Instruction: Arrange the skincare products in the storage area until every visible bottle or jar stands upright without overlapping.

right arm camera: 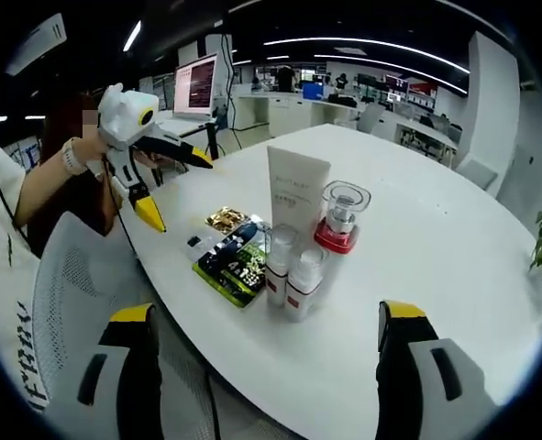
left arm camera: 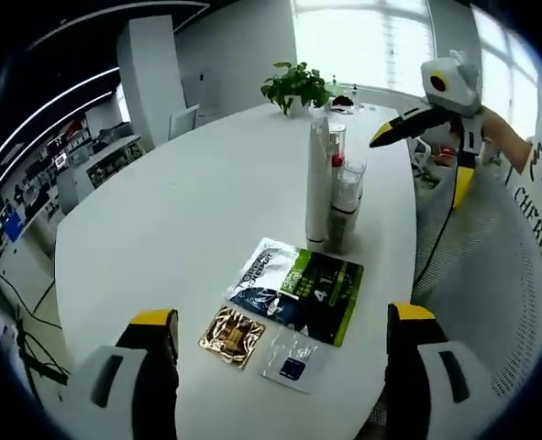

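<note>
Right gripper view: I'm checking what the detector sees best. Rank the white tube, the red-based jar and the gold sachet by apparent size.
1. White tube, tallest, standing upright.
2. Red-based jar, shorter, beside the tube.
3. Gold sachet, smallest; it lies flat and farther from the camera, so its true size is unsure.

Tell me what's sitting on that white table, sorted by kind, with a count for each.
Tall white tube: 1
Small white bottles with clear caps: 2
Clear-topped jar on red base: 1
Flat sachets, namely green-black, white-dark, gold, clear: 4
Potted plant: 1
Total: 9
</note>
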A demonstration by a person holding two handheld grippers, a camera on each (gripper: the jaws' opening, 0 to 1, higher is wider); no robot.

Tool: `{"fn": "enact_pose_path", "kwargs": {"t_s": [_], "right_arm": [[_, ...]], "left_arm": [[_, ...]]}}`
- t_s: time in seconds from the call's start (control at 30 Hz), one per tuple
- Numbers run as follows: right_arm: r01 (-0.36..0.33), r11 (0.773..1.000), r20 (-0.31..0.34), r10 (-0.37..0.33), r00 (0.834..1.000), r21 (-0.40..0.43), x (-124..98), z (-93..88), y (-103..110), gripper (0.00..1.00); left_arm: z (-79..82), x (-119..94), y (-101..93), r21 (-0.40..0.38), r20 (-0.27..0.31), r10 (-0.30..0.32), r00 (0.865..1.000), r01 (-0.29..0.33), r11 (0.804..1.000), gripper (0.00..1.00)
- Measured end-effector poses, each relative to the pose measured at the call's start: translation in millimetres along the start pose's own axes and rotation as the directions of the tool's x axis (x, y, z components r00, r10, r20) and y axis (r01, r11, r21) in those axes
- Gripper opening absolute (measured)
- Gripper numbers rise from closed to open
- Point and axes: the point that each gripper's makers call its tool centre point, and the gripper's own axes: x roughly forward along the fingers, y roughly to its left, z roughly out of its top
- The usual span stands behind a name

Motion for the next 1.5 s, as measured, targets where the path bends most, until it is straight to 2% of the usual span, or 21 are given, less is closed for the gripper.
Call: {"fn": "enact_pose_path", "kwargs": {"t_s": [0.47, 0.83, 1.07, 1.37, 1.5], "right_arm": [[0.006, 1.000, 0.008, -0.006, 1.000, -0.008, -1.1, 4.5, -1.4, 1.00], [0.006, 1.000, 0.002, -0.006, 1.000, -0.023, -1.1, 4.7, -0.2, 1.00], [0.003, 1.000, 0.025, -0.003, 1.000, -0.011, -3.2, 8.0, 3.0, 1.00], [0.003, 1.000, 0.023, -0.003, 1.000, -0.018, -4.2, 6.8, 5.8, 1.00], [0.001, 1.000, 0.019, 0.000, 1.000, -0.020, -4.7, 5.4, 7.4, 1.00]], "left_arm": [[1.3, -14.5, -11.1, -0.068, 0.059, 0.055, 0.997, -0.051, 0.996, 0.99], [-0.3, -24.2, -17.0, -0.116, 0.063, 0.094, 0.994, -0.086, 0.989, 0.99], [-2.9, -30.7, -21.3, -0.163, 0.058, 0.128, 0.990, -0.117, 0.980, 0.99], [-4.8, -36.0, -25.0, -0.171, 0.072, 0.136, 0.988, -0.123, 0.978, 0.99], [-1.6, -38.5, -26.3, -0.178, 0.096, 0.145, 0.985, -0.126, 0.976, 0.99]]}}
